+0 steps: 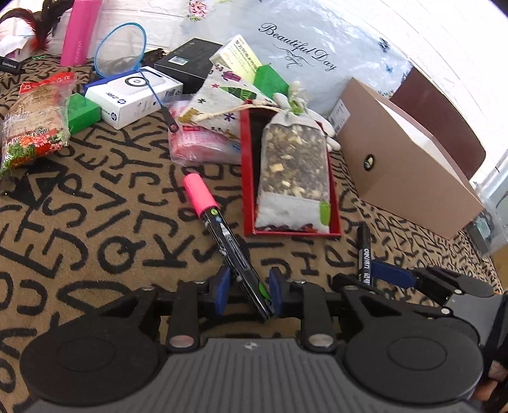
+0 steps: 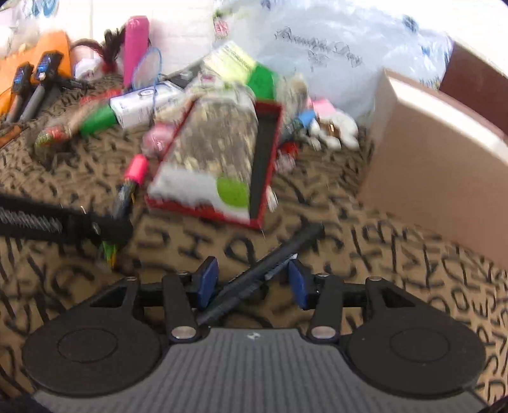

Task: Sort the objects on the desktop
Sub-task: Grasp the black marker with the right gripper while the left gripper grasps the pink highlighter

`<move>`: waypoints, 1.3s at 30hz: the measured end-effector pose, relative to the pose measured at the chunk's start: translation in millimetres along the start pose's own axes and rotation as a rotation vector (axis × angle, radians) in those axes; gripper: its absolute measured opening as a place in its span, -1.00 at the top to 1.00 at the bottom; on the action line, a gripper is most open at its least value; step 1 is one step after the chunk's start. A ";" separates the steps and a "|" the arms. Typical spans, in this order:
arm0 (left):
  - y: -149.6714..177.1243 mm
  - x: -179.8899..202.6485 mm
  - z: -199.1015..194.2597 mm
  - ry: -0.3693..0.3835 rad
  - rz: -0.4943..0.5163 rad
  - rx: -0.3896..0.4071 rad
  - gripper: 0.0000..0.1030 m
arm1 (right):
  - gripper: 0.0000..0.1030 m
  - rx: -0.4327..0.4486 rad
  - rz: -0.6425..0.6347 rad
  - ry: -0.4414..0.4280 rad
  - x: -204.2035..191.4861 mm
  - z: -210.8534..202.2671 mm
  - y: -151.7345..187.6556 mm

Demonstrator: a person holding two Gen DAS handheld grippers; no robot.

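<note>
A pink-capped black marker (image 1: 219,232) lies on the letter-patterned cloth, its rear end between the blue pads of my left gripper (image 1: 247,294), which is open around it. A black marker (image 1: 364,254) lies to the right, between the pads of my right gripper (image 1: 385,276). In the blurred right wrist view that black marker (image 2: 263,270) runs diagonally between the open pads of my right gripper (image 2: 252,284). The pink-capped marker (image 2: 128,187) and the left gripper show at the left there. A red tray (image 1: 247,171) holds a sachet of dried herbs (image 1: 293,171).
A tan cardboard box (image 1: 409,165) stands at the right. Behind the tray lie a white box (image 1: 133,95), green blocks (image 1: 81,109), a blue net (image 1: 122,49), a snack bag (image 1: 35,124), a pink cylinder (image 1: 81,30) and a plastic bag (image 1: 304,47).
</note>
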State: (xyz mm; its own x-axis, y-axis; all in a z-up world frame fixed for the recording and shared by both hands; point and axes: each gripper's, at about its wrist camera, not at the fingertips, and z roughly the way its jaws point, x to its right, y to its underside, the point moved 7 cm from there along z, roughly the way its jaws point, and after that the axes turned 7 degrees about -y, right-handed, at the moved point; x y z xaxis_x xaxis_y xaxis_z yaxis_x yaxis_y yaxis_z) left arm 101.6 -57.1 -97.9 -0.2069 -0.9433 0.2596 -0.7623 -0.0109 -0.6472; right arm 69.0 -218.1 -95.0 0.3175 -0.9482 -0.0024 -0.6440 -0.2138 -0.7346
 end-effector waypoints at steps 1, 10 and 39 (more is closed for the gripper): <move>0.9 0.6 -0.3 -0.003 0.003 0.001 0.48 | 0.06 0.000 0.023 0.000 5.0 -2.3 2.5; -15.9 -5.4 14.1 -0.057 -0.060 0.014 0.33 | 0.14 0.015 0.077 0.003 15.7 -5.6 6.1; 0.6 4.8 2.3 -0.141 0.058 -0.019 0.66 | 0.76 -0.013 0.047 -0.076 23.0 -18.6 15.7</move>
State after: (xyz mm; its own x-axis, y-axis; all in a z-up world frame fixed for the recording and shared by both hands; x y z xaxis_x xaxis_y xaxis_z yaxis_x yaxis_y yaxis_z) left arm 101.6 -62.3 -98.7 -0.1637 -0.9795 0.1174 -0.7633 0.0504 -0.6440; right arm 53.3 -247.7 -94.0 0.3384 -0.9368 -0.0888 -0.6682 -0.1727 -0.7236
